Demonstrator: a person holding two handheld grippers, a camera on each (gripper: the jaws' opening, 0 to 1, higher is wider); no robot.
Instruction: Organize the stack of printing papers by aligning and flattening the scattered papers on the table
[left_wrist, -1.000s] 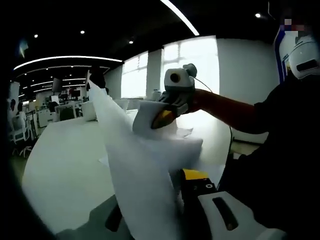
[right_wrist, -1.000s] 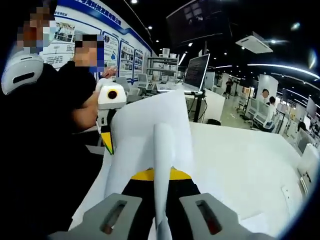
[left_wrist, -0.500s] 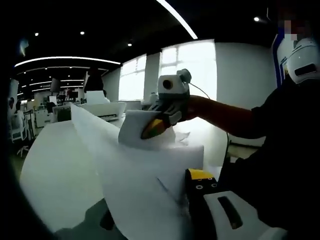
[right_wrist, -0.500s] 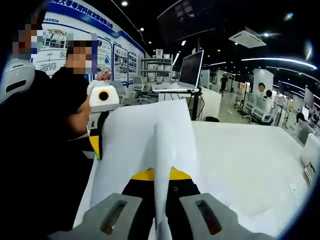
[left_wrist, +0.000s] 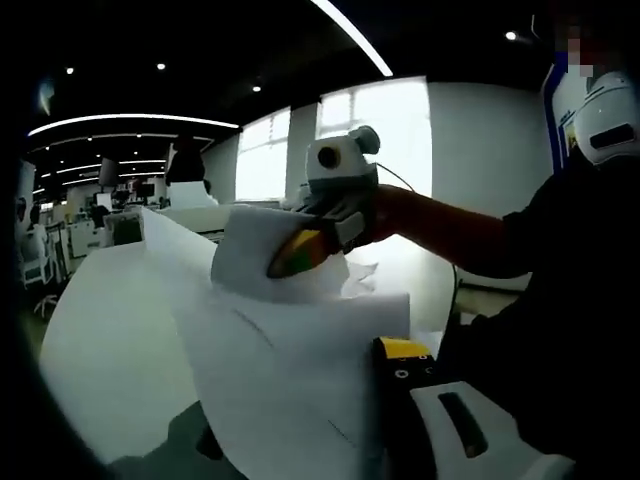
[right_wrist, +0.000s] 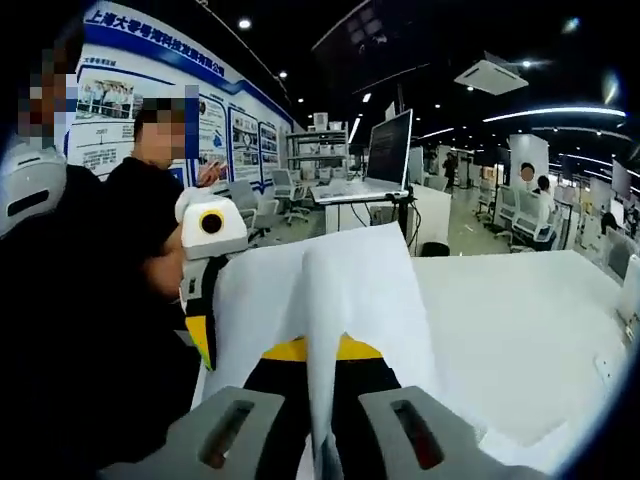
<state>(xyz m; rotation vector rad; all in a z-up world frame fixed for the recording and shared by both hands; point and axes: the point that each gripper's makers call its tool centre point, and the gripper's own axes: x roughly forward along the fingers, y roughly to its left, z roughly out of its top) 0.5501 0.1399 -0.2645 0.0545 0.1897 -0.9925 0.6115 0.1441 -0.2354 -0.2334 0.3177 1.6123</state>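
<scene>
Stack of printing papers (left_wrist: 290, 360) held up off the desk (left_wrist: 110, 340), gripped at two opposite ends and bowed between them; sheets fanned and uneven along the raised edge, not aligned. Same papers (right_wrist: 330, 300) seen edge-on in the right gripper view, folding over the near tool and rising as a ridge down the middle. Right tool (right_wrist: 322, 420) closed on the stack, jaws pressed to either side of the sheets with no gap visible. Right tool (left_wrist: 300, 252) also seen from the left gripper view, clamped on the far end of the papers, a hand (left_wrist: 385, 215) and dark sleeve behind it. Left tool (left_wrist: 380, 400) at the near end of the stack, one jaw beside the paper and the other hidden behind the sheets; grip appears closed on the papers. Left tool (right_wrist: 205, 310) seen from the right gripper view at the papers' far edge. A few loose sheets (left_wrist: 365, 275) lying on the desk below, towards its far edge. White desk surface (right_wrist: 520, 330) otherwise broad and flat. Monitor (right_wrist: 388, 148) on a stand beyond the desk.
</scene>
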